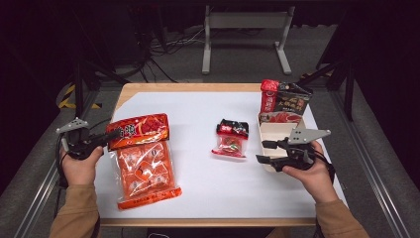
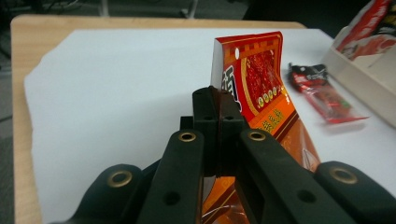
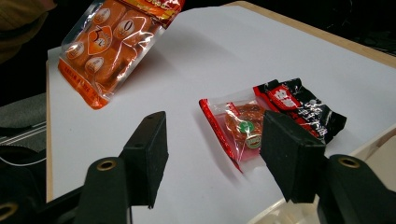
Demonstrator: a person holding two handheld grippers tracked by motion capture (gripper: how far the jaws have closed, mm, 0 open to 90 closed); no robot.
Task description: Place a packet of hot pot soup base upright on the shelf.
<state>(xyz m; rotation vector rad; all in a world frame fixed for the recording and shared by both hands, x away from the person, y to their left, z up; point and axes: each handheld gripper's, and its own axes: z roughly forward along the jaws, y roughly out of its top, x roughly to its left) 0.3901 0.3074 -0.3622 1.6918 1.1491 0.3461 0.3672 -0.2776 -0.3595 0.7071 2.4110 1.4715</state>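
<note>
A large orange snack bag [image 1: 142, 159] lies on the white sheet at the left, its red top edge [image 2: 254, 77] raised. My left gripper [image 1: 113, 134] is shut on that top edge, and the jaws pinch the bag [image 2: 217, 114] in the left gripper view. A small red-and-black packet [image 1: 231, 138] lies flat near the middle. My right gripper [image 1: 263, 151] stands open just right of it, over the near end of a pale cardboard box [image 1: 271, 130]. In the right gripper view the packet [image 3: 261, 123] lies beyond the open right gripper [image 3: 219, 158], nothing between the jaws.
Upright red and dark snack packs [image 1: 285, 98] stand at the far end of the box. The white sheet [image 1: 208, 183] covers most of the wooden table [image 1: 148, 88]. A metal stand [image 1: 245, 34] and cables lie on the floor beyond.
</note>
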